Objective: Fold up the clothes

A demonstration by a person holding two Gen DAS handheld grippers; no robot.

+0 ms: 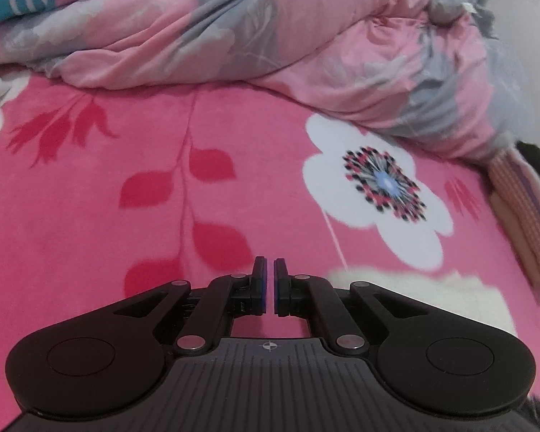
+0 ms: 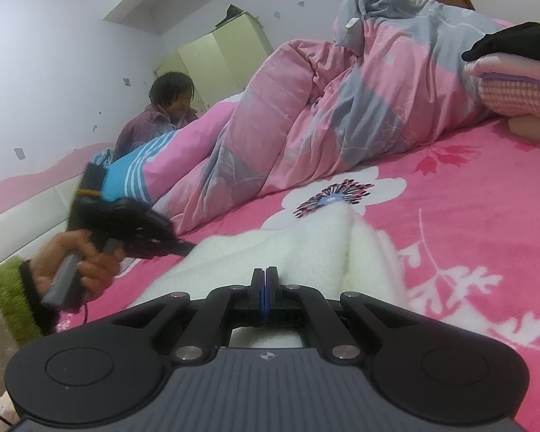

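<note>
Jaws of the left gripper [image 1: 269, 280] and right gripper [image 2: 265, 289] were together, holding nothing; the white fleece garment [image 2: 288, 244] lay on the pink bed sheet [image 2: 468, 216] just beyond the right gripper.

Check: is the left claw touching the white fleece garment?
Cannot tell. The right wrist view shows the left claw blurred at the white fleece garment edge; contact is unclear.

Ahead of my left gripper [image 1: 269, 270] the pink bedsheet [image 1: 154, 216] lies bare, easy passing. The bunched quilt [image 1: 306, 43] walls off the far side. To the right a folded stack [image 1: 522, 208], blurry so I think clothes, blocks that edge. White fleece [image 2: 270, 252] sits under my right gripper [image 2: 265, 277].
</note>
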